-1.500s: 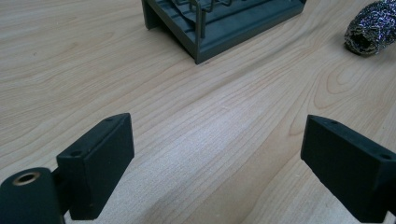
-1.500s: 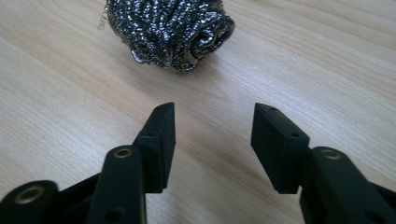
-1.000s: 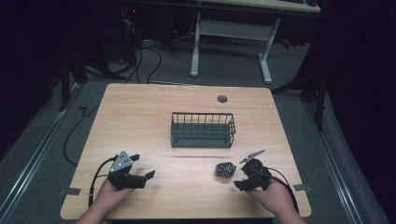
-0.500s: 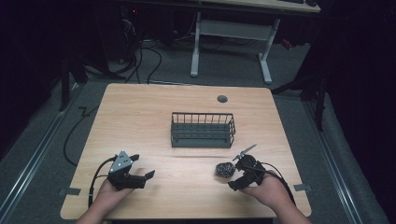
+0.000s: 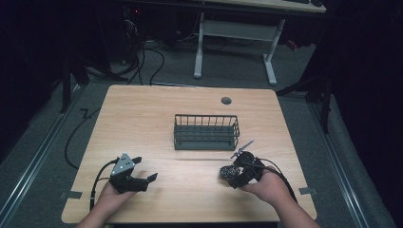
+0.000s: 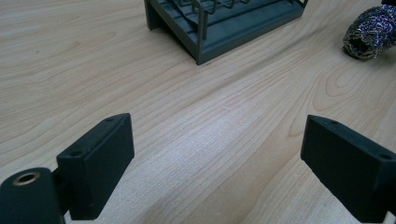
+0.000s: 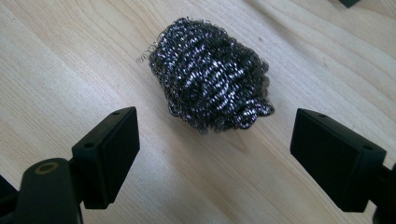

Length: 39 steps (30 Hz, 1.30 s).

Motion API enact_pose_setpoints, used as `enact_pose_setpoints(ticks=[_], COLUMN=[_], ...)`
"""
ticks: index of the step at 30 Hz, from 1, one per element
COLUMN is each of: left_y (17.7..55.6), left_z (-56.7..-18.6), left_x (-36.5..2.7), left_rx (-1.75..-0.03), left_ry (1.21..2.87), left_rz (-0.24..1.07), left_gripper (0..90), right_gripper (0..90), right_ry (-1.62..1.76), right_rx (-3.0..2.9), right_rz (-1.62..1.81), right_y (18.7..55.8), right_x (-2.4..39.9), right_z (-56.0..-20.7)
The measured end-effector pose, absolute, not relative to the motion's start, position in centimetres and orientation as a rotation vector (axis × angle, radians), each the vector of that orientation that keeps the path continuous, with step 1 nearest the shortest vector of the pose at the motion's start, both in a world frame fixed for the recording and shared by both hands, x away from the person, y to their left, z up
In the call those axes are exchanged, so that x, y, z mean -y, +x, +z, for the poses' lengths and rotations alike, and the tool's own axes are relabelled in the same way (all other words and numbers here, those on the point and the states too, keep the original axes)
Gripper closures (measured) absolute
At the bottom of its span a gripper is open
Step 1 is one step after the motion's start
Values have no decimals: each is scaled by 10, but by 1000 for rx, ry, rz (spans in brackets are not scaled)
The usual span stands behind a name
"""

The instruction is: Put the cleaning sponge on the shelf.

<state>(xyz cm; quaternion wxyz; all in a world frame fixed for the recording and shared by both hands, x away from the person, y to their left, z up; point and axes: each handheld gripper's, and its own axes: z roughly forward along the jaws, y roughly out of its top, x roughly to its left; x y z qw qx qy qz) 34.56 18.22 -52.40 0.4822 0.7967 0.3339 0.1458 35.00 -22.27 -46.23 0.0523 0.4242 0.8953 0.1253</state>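
Scourer [image 7: 212,74], a loose ball of steel wool, lies on the table [image 5: 142,123] at about five o'clock from the basket [image 5: 206,131], near it but apart, just ahead of the right gripper [image 7: 215,154]. That gripper's jaws have just been opening and now stand wide, flanking the near end of the ball with bare wood in the gap; neither pad touches it, so nothing is held. The left gripper [image 6: 215,168] rests at about seven o'clock from the basket, jaws spread wide over bare wood, holding nothing.

Risks, as I judge them:

- Pads now sit short of the ball's middle. Closing from here would likely pinch only the near fringe, and springy wire could squirt forward or tear loose strands.
- Pushing ahead with jaws low may shove the light ball toward twelve o'clock instead of straddling it.
- Stray curls at the ball's ten o'clock edge could snag a pad and drag it sideways.
- If the ball is meant for the basket, a weak grip may drop it on the rim, or wire may catch on the bars.
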Motion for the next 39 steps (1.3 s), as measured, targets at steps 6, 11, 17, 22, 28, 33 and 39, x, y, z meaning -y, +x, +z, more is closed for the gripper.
enact_pose_setpoints(ticks=[6,11,17,22,28,33,39], left_y=[346,345,345,344,345,344,344], left_z=[-524,-524,-524,-524,-525,-524,-525], left_x=[-183,-182,-182,-181,-180,-180,-179], left_rx=[-818,-811,-809,-804,-799,-796,-797], left_ry=[1940,1942,1946,1953,1956,1950,1953], left_rz=[353,352,349,345,340,341,340], left_gripper=[103,103,103,103,104,107,107], right_gripper=[175,197,236,291,277,260,242], right_ry=[1274,1228,1178,1184,1232,1273,1349], right_rx=[-2754,-2763,-2778,-2792,-2779,-2776,-2771], right_rz=[361,339,343,337,345,361,350], right_y=[361,366,370,374,368,357,341], right_x=[216,212,203,202,205,209,208], right_z=[-466,-469,-468,-472,-471,-473,-472])
